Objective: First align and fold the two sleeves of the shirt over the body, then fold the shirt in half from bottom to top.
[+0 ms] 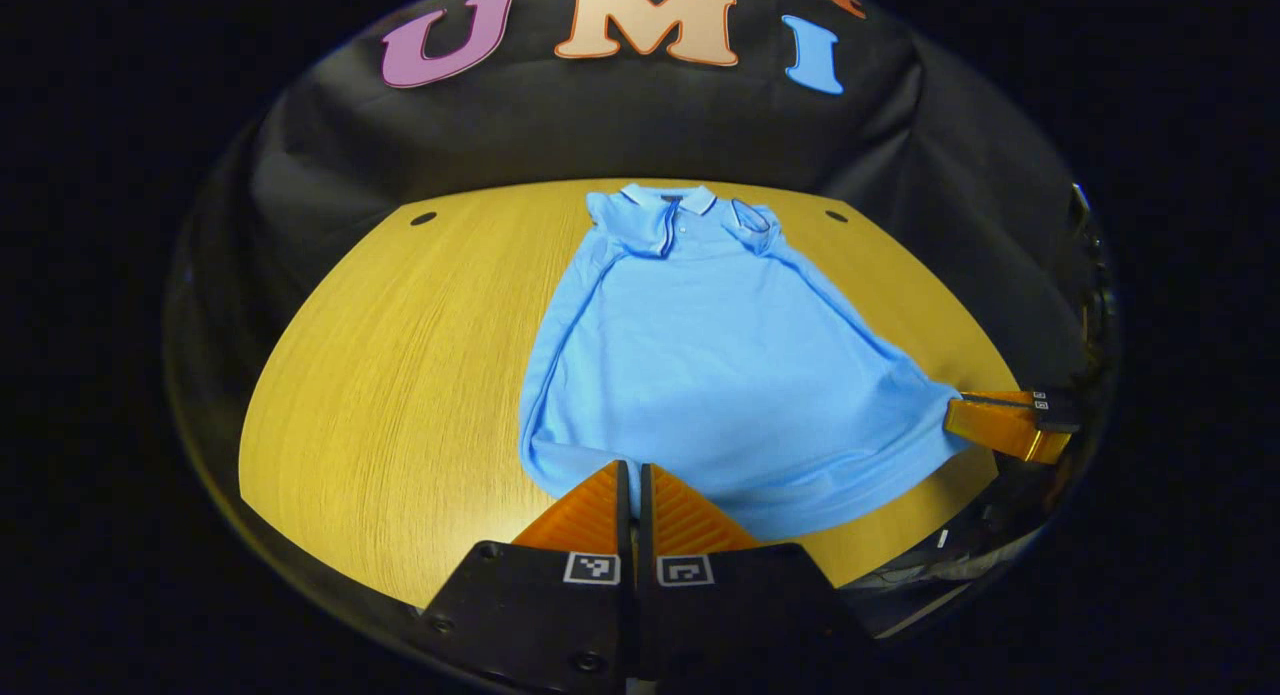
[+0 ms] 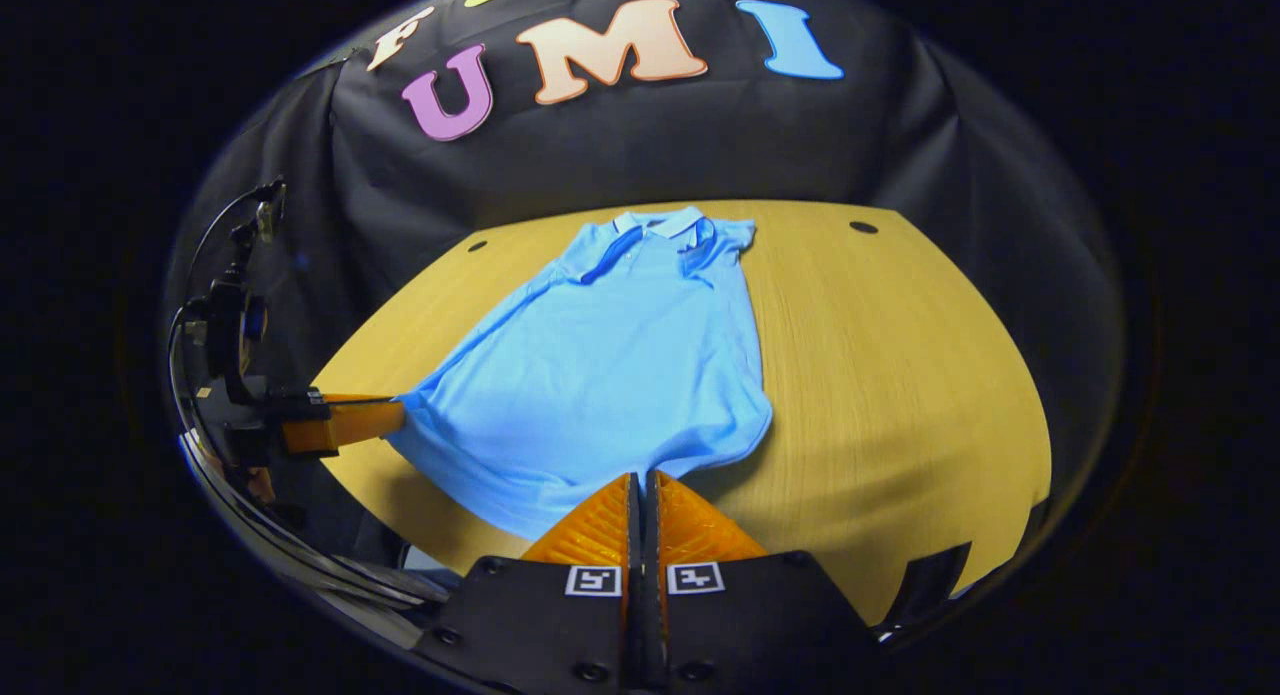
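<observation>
Pinched at its hem corners, the shirt (sleeves already folded in) is stretched ahead of the closed left gripper and closed right gripper; uneven lifting could skew the fold.

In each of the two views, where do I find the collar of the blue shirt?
Left gripper view: the collar is top centre, at the table's far edge, slightly right of the left gripper.
Right gripper view: the collar is top centre, right above the right gripper.
Shared landmark: the dark hole in the table, right of the collar in both.
</observation>
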Demonstrator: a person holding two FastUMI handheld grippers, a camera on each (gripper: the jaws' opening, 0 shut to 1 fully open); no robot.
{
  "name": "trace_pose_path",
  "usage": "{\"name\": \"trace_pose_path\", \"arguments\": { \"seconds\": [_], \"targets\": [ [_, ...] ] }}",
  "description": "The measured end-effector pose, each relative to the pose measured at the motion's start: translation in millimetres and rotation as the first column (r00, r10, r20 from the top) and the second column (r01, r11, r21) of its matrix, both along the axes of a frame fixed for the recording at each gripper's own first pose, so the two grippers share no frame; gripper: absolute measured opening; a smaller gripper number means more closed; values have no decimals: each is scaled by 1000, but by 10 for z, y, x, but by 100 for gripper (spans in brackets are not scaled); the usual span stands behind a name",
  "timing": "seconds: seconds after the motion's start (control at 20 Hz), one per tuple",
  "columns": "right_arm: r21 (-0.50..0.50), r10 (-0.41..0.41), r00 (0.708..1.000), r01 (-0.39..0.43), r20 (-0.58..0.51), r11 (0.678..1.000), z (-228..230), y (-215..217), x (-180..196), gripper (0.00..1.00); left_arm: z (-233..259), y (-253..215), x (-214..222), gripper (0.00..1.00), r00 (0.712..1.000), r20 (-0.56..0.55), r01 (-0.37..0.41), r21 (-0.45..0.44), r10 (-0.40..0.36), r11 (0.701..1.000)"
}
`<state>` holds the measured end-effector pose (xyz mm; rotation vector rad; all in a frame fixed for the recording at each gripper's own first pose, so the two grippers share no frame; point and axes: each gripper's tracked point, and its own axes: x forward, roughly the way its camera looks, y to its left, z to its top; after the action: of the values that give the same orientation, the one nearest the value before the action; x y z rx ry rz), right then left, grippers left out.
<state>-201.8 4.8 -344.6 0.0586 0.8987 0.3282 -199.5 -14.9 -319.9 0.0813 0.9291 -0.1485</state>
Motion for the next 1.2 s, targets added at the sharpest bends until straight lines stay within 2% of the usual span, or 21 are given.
{"name": "trace_pose_path", "arguments": {
  "seconds": [0.2, 0.45, 0.7, 1.2],
  "targets": [
    [41, -33, 997, 30, 66, 999, 266, 140, 472, 3, 195, 25, 393, 0, 999, 43, 10, -5, -10, 1000],
    [73, -91, 988, 82, 124, 994, 400, 235, 1053, 2, 309, 102, 880, 0, 997, 71, -35, -54, 39, 998],
    [79, -139, 975, 127, 175, 989, 510, 215, 1640, 2, 400, 96, 1475, 0, 992, 123, -20, -67, 28, 998],
    [81, -199, 950, 185, 240, 979, 407, 281, 2704, 2, 380, 149, 2760, 0, 980, 191, -36, -110, 57, 993]
  ]
}}
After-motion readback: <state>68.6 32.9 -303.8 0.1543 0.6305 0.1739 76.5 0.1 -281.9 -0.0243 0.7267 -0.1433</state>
